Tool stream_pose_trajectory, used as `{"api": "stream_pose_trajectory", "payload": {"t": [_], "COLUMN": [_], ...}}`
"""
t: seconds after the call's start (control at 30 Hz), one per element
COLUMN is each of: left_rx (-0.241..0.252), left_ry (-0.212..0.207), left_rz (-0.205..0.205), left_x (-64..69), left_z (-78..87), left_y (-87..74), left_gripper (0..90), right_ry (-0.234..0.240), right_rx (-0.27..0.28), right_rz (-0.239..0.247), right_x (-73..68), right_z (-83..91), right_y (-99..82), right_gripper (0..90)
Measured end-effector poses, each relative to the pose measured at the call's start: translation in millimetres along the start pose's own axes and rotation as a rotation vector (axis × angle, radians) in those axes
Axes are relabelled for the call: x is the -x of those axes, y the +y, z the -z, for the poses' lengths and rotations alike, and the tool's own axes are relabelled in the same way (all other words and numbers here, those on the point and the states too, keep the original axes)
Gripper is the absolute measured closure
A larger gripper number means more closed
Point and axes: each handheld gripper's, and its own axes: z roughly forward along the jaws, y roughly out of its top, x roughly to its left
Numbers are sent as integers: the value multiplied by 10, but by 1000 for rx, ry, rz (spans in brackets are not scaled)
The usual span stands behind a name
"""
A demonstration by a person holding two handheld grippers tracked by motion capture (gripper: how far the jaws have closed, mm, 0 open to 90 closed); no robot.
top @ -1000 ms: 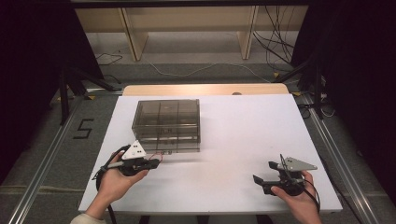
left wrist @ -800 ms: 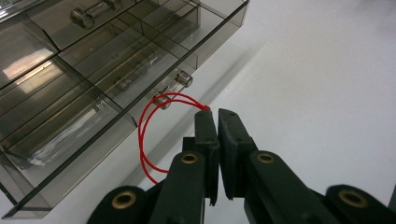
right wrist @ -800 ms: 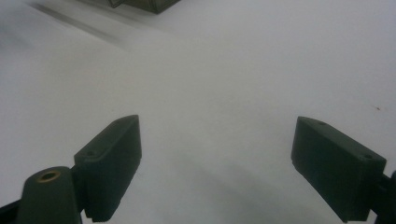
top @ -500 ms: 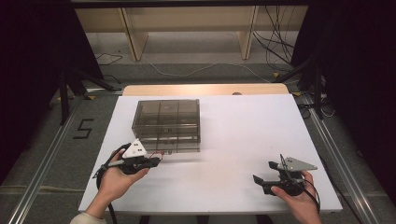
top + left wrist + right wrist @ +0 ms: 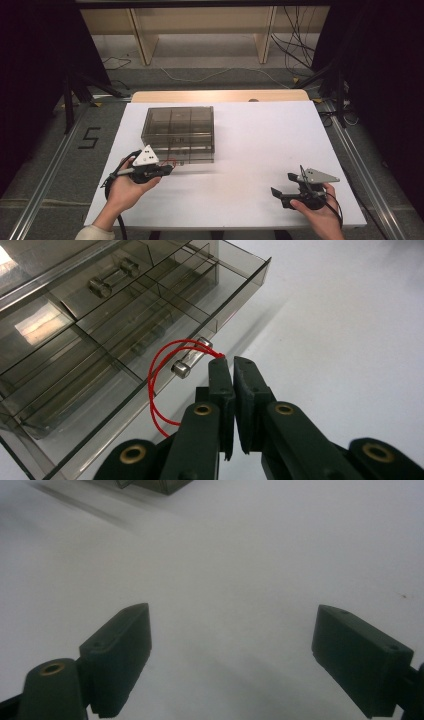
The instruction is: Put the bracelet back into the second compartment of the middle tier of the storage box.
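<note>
A smoky clear drawer box [image 5: 178, 131] stands on the white table [image 5: 260, 135], left of centre. Its bottom drawer [image 5: 125, 340] is slid out, showing divided compartments. A red cord loop [image 5: 157, 365] hangs from the drawer's small metal handle [image 5: 190, 360]. My left gripper [image 5: 232, 360] is shut, pinching that loop at its tips just in front of the handle. From above, the left gripper [image 5: 170, 167] sits at the box's near left corner. My right gripper [image 5: 282, 183] rests open near the table's front right, and nothing lies between the right gripper [image 5: 230, 615] jaws.
A wooden board [image 5: 220, 96] edges the table's far side. Metal rails [image 5: 45, 175] run along both sides, and a floor mark "5" [image 5: 89, 137] lies at the left. Cables [image 5: 295, 55] and shelf legs stand beyond the table.
</note>
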Motion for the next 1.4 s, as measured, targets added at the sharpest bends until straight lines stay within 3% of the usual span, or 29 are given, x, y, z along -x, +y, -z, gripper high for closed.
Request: {"api": "stream_pose_trajectory", "payload": {"t": [1.4], "left_rx": [-4], "left_ry": [5], "left_rz": [-9], "left_x": [-68], "left_z": [-102], "left_y": [213], "left_gripper": [868], "right_ry": [0], "right_rx": [0], "right_rz": [-1], "right_x": [5], "right_z": [-2], "right_y": [-1], "right_gripper": [170]}}
